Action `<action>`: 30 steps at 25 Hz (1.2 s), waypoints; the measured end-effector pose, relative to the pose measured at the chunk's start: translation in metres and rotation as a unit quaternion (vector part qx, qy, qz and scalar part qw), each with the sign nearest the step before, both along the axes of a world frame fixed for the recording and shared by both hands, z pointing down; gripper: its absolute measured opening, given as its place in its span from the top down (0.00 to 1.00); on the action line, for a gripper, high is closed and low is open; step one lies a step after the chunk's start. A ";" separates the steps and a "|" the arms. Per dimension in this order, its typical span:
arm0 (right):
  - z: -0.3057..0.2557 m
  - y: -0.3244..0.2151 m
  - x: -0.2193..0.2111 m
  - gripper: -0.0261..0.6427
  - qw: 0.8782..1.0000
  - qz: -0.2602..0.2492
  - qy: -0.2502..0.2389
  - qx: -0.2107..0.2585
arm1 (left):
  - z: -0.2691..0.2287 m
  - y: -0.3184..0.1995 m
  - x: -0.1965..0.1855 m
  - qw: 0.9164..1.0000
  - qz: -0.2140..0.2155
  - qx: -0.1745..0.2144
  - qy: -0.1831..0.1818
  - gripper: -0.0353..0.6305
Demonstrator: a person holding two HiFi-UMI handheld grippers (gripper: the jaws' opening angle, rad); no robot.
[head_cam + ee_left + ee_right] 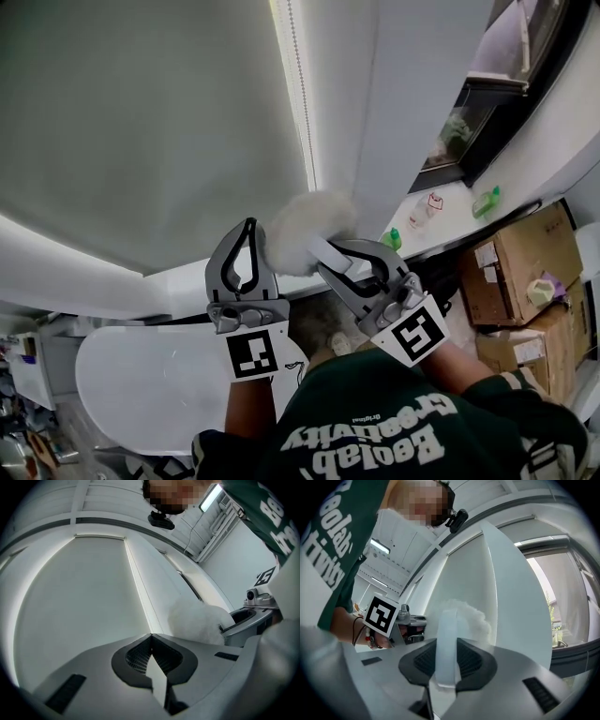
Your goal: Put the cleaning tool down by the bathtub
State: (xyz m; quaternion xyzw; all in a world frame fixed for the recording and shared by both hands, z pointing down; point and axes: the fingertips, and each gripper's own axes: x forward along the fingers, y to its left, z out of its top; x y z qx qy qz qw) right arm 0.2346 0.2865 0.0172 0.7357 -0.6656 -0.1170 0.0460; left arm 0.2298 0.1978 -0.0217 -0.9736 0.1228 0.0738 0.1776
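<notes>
Right gripper view: the white handle of the fluffy duster (461,615) is pinched between the jaws of the right gripper (445,656) — its woolly head is raised in front of the roller blind (141,122). The left gripper (151,641) is pressed together on nothing — also held before the blind, just beside the duster head.

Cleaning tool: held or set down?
Held. The right gripper has its jaws closed on the white handle of the cleaning tool, whose fluffy head sticks out beyond them.
</notes>
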 end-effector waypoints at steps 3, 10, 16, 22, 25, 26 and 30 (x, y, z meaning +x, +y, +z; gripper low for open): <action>0.004 -0.005 -0.004 0.82 1.000 -0.015 -0.001 -0.007 | 0.003 -0.006 -0.005 1.000 -0.014 -0.007 0.001 0.94; 0.000 -0.040 -0.018 0.82 0.998 -0.064 -0.013 0.003 | 0.002 -0.035 -0.034 0.998 -0.057 -0.015 -0.003 0.94; 0.003 -0.076 -0.025 0.82 0.990 -0.137 -0.017 -0.012 | -0.001 -0.062 -0.053 0.992 -0.127 -0.024 -0.009 0.94; 0.010 -0.111 -0.028 0.82 0.982 -0.190 -0.014 -0.005 | 0.002 -0.090 -0.067 0.984 -0.177 -0.026 0.004 0.94; 0.007 -0.113 -0.031 0.82 0.976 -0.215 -0.016 0.003 | 0.003 -0.088 -0.076 0.978 -0.205 -0.025 0.002 0.94; 0.006 -0.113 -0.032 0.82 0.975 -0.221 -0.017 0.006 | 0.004 -0.087 -0.078 0.977 -0.213 -0.027 0.003 0.94; 0.015 -0.129 -0.043 0.82 0.968 -0.249 -0.020 0.000 | 0.014 -0.102 -0.093 0.970 -0.242 -0.035 0.007 0.94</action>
